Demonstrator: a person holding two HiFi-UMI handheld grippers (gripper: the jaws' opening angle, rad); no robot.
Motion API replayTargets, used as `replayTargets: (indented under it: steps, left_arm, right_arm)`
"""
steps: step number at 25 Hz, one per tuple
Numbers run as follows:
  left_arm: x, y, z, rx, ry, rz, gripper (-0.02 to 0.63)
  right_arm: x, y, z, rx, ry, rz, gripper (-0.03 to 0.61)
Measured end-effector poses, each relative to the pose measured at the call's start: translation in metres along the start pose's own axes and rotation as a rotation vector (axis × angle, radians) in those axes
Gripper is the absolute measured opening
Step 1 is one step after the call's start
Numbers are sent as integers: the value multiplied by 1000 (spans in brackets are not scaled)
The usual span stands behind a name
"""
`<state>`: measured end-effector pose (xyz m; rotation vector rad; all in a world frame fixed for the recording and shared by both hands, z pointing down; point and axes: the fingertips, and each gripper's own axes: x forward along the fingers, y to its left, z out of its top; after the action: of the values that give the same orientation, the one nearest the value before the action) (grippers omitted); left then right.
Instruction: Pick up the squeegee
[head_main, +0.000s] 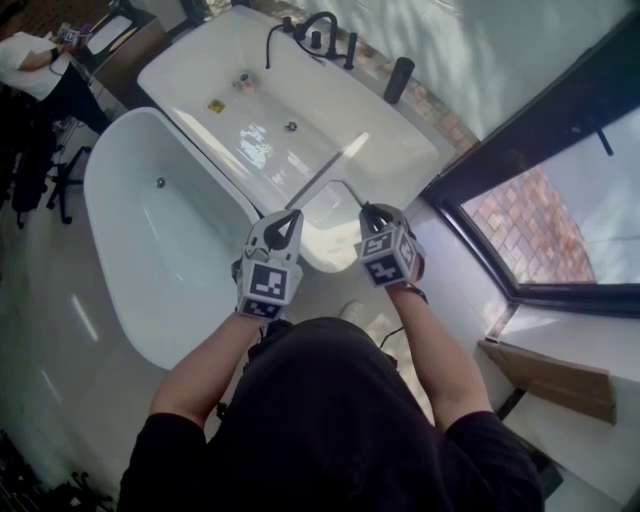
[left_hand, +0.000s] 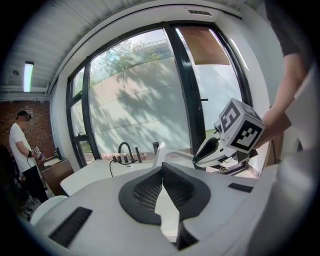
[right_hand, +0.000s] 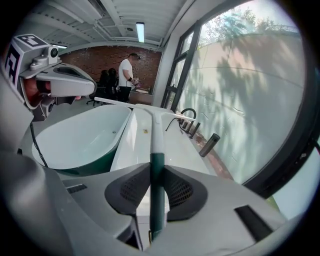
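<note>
Squeegee (right_hand: 156, 137) handle straight ahead from right tool (right_hand: 154, 175), blade crosswise.

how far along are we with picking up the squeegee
Done: the squeegee is up in the air above the bathtub. In hand: the right gripper clamps its green handle; the left gripper looks pinched on the blade end. Left: nothing visible, just keep hold.

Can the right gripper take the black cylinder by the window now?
Probably not yet. The right gripper is shut on the squeegee, so its jaws are full. The black cylinder stands across the rectangular tub, and the way over it looks free.
</note>
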<state>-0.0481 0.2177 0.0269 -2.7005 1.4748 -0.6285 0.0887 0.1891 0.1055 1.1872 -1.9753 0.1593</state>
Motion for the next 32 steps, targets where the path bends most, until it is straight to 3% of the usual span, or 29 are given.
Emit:
replayTargets:
  steps: [8,32]
  left_arm:
    - [-6,5,-3,10,6,-9,5]
    - [-4,-9,-14,57,33,-43,5]
  right_arm:
    - [-5,3,3,62,-10,-30,122]
    - [-14,-13,7,87,-45,-82,100]
